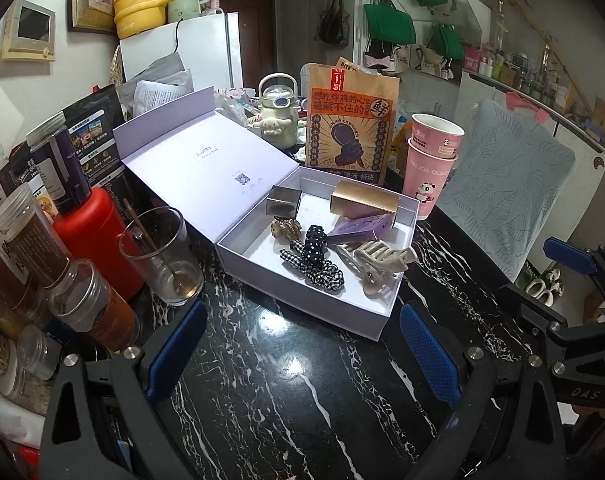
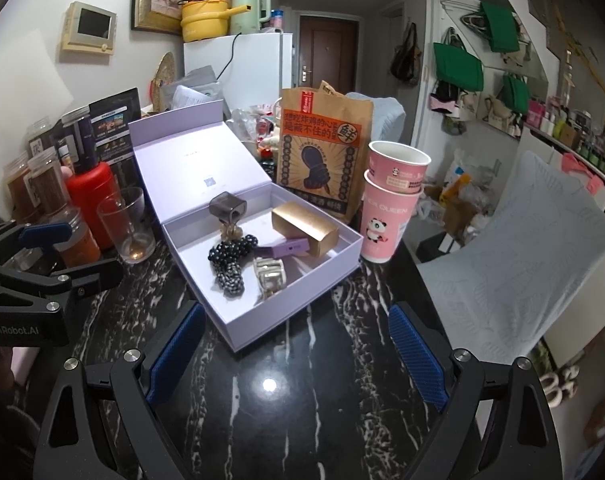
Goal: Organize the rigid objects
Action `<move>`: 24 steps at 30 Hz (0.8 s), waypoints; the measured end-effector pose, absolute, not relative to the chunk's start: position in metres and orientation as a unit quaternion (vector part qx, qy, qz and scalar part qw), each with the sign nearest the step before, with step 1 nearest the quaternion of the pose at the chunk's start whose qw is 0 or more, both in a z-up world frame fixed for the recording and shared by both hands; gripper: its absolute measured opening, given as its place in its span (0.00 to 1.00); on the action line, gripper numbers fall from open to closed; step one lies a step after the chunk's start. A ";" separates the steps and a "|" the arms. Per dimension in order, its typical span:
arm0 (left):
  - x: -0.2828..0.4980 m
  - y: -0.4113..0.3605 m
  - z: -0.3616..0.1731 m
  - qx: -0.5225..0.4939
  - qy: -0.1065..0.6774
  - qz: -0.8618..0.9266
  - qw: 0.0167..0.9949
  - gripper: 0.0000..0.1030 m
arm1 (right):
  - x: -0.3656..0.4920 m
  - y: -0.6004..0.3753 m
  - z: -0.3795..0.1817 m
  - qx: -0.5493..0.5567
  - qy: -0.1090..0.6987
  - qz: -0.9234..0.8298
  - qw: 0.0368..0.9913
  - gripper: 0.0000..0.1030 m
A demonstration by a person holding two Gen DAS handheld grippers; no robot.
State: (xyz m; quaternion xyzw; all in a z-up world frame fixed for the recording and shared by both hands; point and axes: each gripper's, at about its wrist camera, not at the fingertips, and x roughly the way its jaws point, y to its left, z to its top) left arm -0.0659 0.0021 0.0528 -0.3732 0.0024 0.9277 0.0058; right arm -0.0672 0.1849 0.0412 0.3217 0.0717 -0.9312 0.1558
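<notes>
Lavender box (image 1: 310,312), lid raised, already filled with small items.
Both grippers' jaws are held wide, empty, at 6 o'clock; closing the lid (image 1: 206,152) is judged next.

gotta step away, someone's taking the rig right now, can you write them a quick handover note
Left gripper: jaws open, empty, over the bare marble table in front of the box.
Right gripper: jaws open, empty, also short of the box.
Box: lid open, on the table. Inside are a gold box, grey box, purple box, beige claw clip, a small clip and dark scrunchies.
Done: these things lie in the box.
Left: I can't tell if more goes in; the lid is not yet closed. Glass and cups flank the box.
</notes>
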 end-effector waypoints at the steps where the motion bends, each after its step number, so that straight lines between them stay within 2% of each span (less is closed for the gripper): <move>1: -0.066 0.002 0.053 -0.374 0.003 0.927 0.006 0.96 | -0.067 0.185 0.041 0.322 0.072 -0.931 0.156 0.91; 24: -0.065 0.000 0.050 -0.386 -0.001 0.923 0.004 0.96 | -0.067 0.189 0.037 0.327 0.075 -0.929 0.154 0.91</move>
